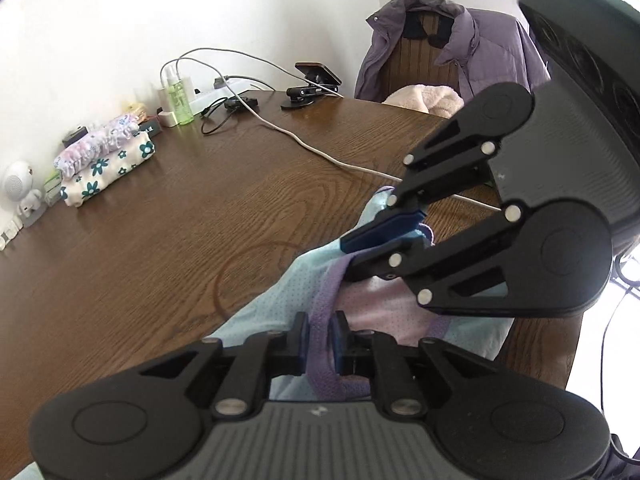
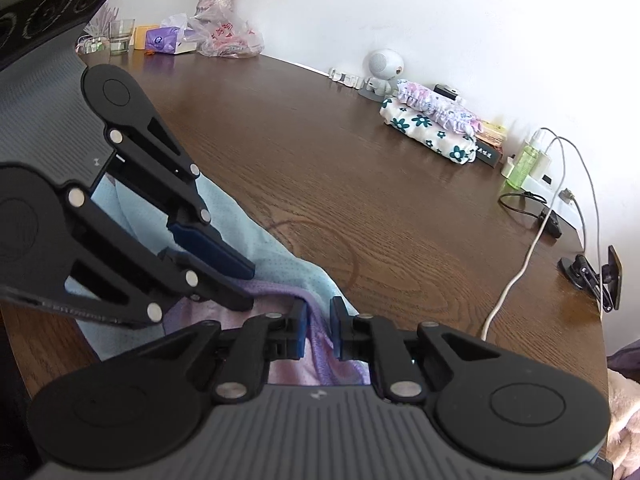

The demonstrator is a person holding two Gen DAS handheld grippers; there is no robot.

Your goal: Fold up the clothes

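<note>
A light blue garment (image 1: 272, 300) with a purple band and pink inside lies at the near edge of the brown table (image 1: 180, 216). My left gripper (image 1: 319, 344) is shut on the purple band (image 1: 320, 320). My right gripper (image 1: 352, 242) shows to the right in the left wrist view, shut on the same garment's edge. In the right wrist view my right gripper (image 2: 319, 328) holds the purple band (image 2: 316, 336), its pads narrowly apart around the cloth, and my left gripper (image 2: 250, 284) grips the garment (image 2: 288, 264) just left of it.
Two folded clothes (image 1: 108, 164) are stacked by the wall, also in the right wrist view (image 2: 432, 128). A white cable (image 1: 320, 152), green bottle (image 1: 180, 100), phone clamp (image 1: 312, 88), a toy robot (image 2: 382, 72) and a chair with a purple jacket (image 1: 460, 44) surround the table.
</note>
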